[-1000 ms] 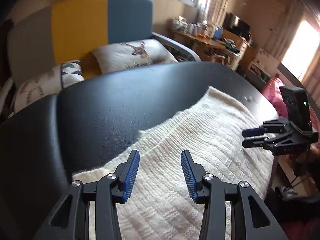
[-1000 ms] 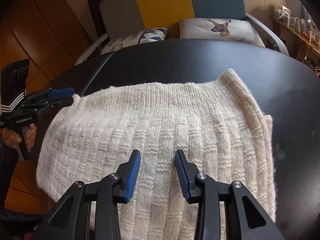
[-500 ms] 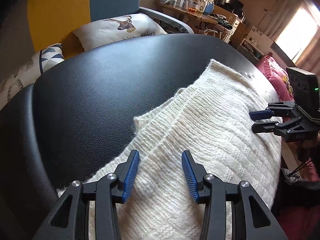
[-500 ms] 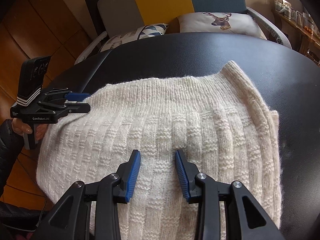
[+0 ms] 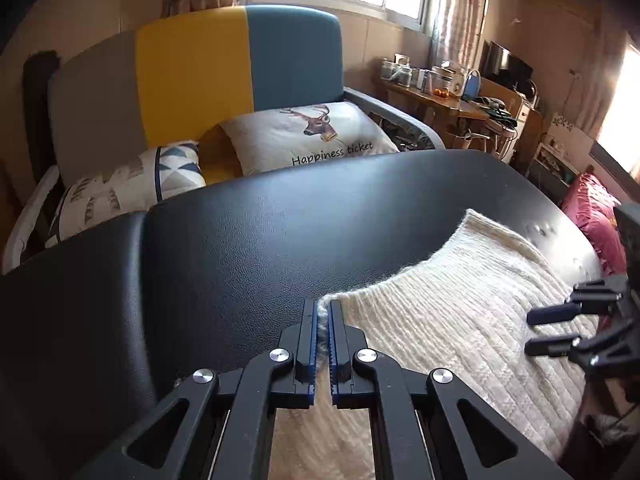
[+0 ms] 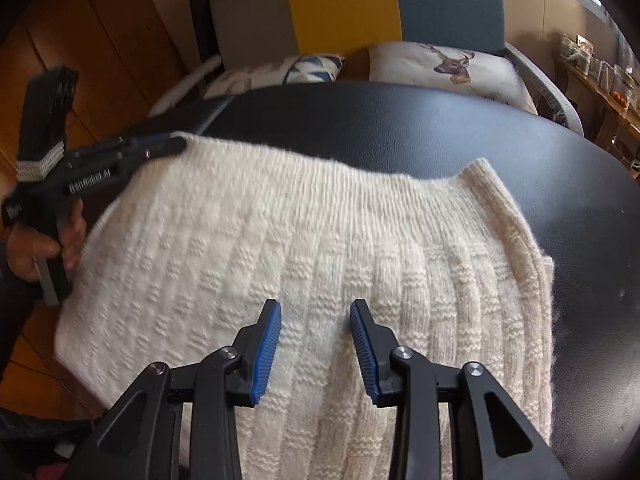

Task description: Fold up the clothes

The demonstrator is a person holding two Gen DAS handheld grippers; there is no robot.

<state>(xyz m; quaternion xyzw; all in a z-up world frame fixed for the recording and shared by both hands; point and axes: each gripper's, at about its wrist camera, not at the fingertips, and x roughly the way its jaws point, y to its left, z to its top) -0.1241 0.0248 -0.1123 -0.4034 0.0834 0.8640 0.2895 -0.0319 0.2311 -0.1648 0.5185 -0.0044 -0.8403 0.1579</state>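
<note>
Sweater [image 5: 460, 320] corner in L gripper [image 5: 322, 320] pinch.

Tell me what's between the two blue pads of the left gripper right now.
A corner of the cream knitted sweater: the left gripper has just closed on its edge, wool showing between the pads in the left wrist view. The black table lies beyond.

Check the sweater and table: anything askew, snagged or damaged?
Nothing stands out. The cream knit sweater lies flat on the black table, no snags visible. The left gripper has just closed on its far corner; the right gripper hovers open above it.
</note>
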